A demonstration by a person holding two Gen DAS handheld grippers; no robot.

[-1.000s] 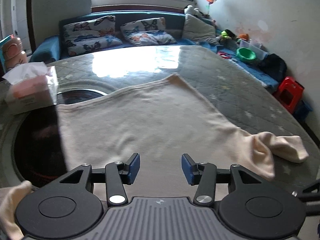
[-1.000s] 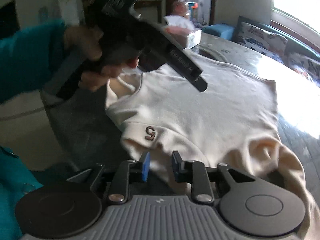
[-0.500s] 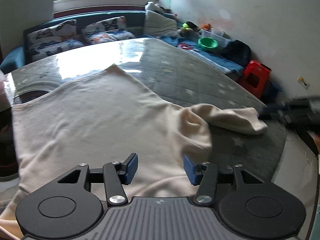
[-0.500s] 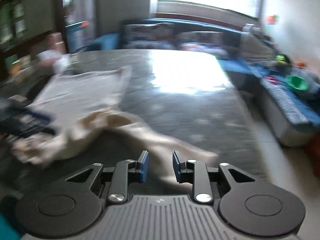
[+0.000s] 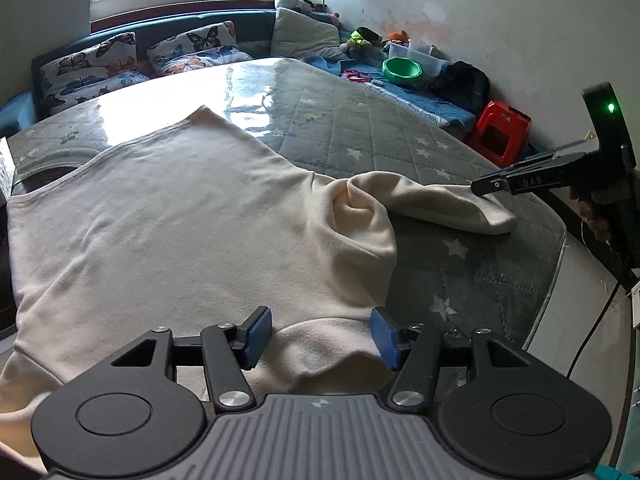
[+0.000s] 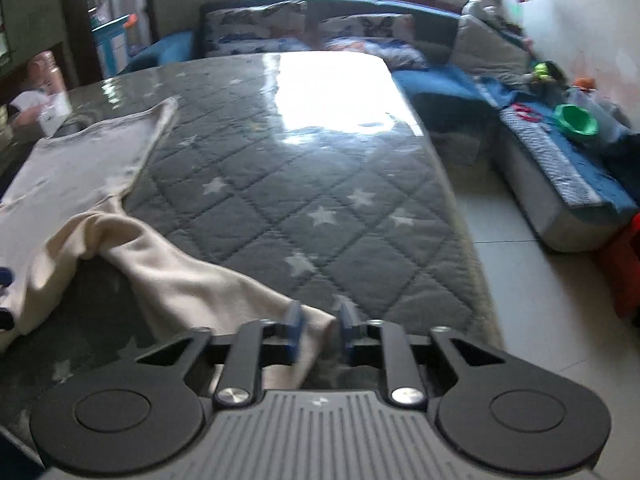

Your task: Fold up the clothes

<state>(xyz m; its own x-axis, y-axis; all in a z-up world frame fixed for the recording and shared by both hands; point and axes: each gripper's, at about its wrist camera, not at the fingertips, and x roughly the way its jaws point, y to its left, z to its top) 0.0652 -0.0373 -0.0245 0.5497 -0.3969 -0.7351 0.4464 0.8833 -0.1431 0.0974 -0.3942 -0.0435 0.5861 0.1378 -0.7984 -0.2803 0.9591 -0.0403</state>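
Observation:
A cream long-sleeved top (image 5: 168, 220) lies spread on the grey star-quilted table (image 5: 360, 128). Its right sleeve (image 5: 440, 204) stretches toward the table's right edge. My left gripper (image 5: 320, 334) is open, low over the top's near shoulder, with cloth between its blue pads (image 5: 258, 334). My right gripper (image 6: 318, 332) is open at the sleeve's cuff (image 6: 304, 332), which lies between its fingers. The right gripper also shows in the left wrist view (image 5: 486, 186), at the cuff. The top's body shows at the left of the right wrist view (image 6: 80, 164).
A tissue box (image 6: 44, 114) and a pink bottle (image 6: 46, 70) stand at the table's far left. A blue sofa with butterfly pillows (image 5: 100, 68) lies beyond. A green bowl (image 5: 402, 70) and red stool (image 5: 502, 132) are at the right wall.
My right gripper swung from the collar side round to the sleeve cuff. My left gripper shifted right and nearer the shoulder. The sleeve now lies pulled out straighter.

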